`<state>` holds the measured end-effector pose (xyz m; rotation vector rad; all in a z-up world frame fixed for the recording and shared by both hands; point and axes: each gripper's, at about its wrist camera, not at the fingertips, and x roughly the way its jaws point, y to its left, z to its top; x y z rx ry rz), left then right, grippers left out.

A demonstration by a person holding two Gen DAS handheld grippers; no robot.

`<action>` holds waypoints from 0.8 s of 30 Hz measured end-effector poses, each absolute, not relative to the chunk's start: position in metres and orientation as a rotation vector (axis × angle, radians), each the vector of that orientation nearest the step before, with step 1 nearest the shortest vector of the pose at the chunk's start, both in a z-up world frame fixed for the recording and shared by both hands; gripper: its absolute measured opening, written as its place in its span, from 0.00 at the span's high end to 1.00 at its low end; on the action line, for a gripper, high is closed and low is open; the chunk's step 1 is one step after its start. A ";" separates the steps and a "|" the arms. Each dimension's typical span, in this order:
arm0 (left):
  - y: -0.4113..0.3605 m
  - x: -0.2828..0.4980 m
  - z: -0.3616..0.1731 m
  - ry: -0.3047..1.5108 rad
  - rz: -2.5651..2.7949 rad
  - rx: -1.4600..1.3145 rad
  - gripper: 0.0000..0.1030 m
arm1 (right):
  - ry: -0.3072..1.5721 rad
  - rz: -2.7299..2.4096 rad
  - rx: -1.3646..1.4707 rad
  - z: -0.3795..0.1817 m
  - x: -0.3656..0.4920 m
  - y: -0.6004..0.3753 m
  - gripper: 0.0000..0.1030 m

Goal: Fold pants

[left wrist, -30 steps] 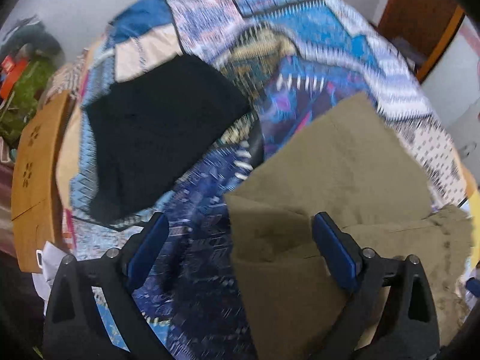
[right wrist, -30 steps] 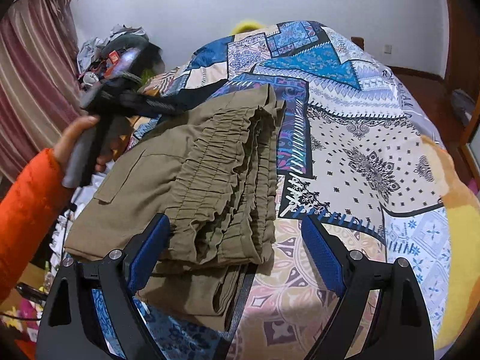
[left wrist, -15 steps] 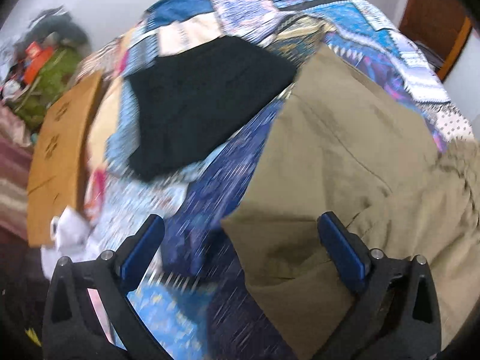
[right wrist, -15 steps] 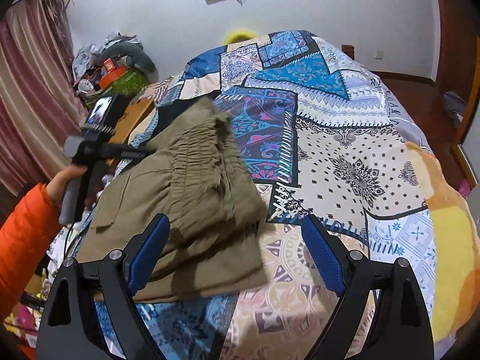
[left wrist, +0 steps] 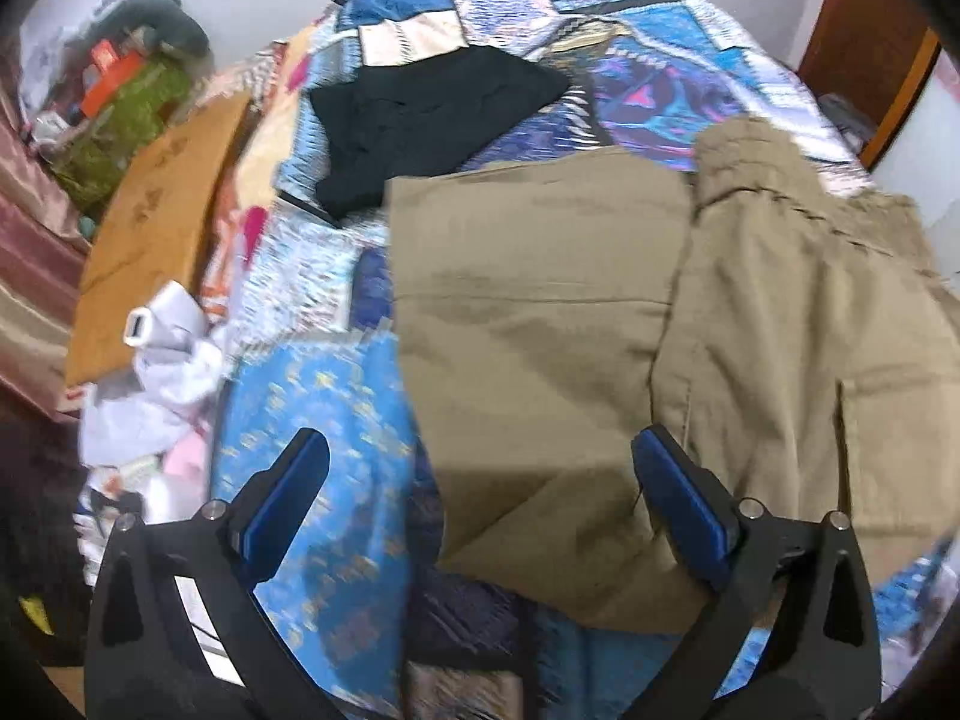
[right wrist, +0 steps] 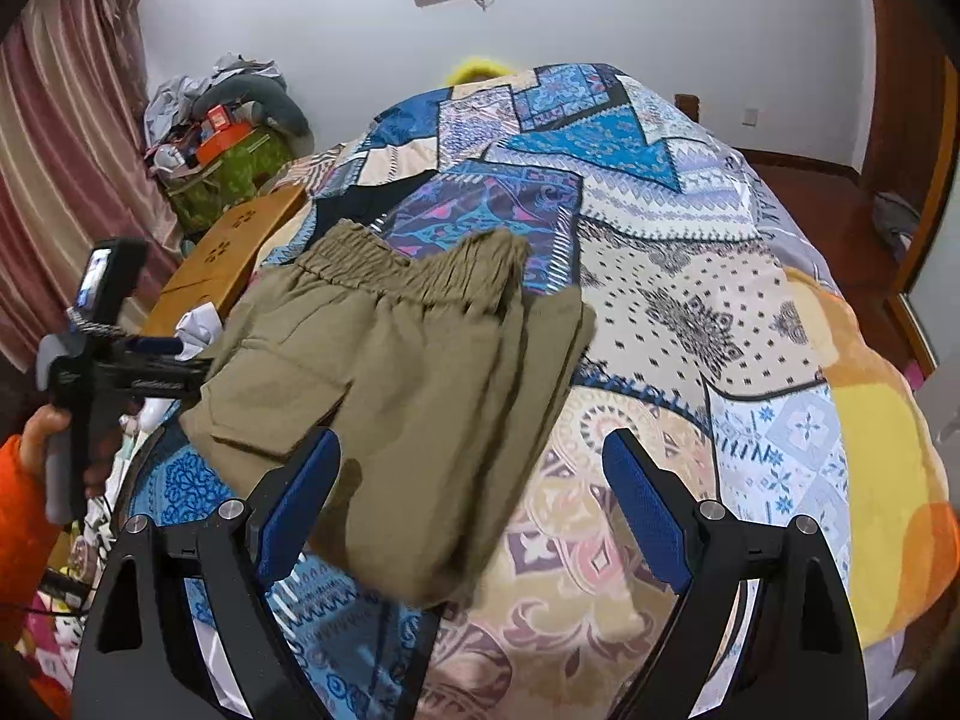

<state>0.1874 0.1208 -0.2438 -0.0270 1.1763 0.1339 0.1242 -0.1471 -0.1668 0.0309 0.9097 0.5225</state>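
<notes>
The olive-khaki pants [left wrist: 600, 360] lie folded on the patterned bedspread [left wrist: 312, 420]; they also show in the right wrist view [right wrist: 408, 372], with the elastic waistband at the far end. My left gripper [left wrist: 480, 498] is open and empty, hovering over the near left edge of the pants. My right gripper [right wrist: 471, 498] is open and empty above the near right corner of the pants. The left gripper's handle [right wrist: 90, 360], held by a hand in an orange sleeve, shows at the left of the right wrist view.
A folded black garment [left wrist: 420, 120] lies on the bed beyond the pants. A wooden board [left wrist: 156, 228] and white cloth [left wrist: 162, 360] sit at the bed's left side. A cluttered green bag [right wrist: 234, 174] stands by the curtain. A wooden door [right wrist: 906, 120] is at right.
Both grippers have drawn back toward the near side. The pants have gone from bunched and raised to lying flat in a fold on the bed.
</notes>
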 end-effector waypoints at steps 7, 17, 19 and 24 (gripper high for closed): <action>0.104 0.170 -0.240 1.109 0.076 -0.023 0.00 | 0.934 0.508 0.082 -0.179 0.125 -0.164 0.35; 0.143 0.137 -0.245 1.094 0.167 -0.050 0.00 | 0.975 0.536 0.142 -0.190 0.123 -0.173 0.49; 0.146 0.137 -0.242 1.100 0.183 -0.026 0.04 | 0.975 0.536 0.127 -0.189 0.123 -0.172 0.49; 0.137 0.145 -0.216 1.036 0.182 0.057 0.08 | 0.966 0.549 0.062 -0.178 0.127 -0.169 0.49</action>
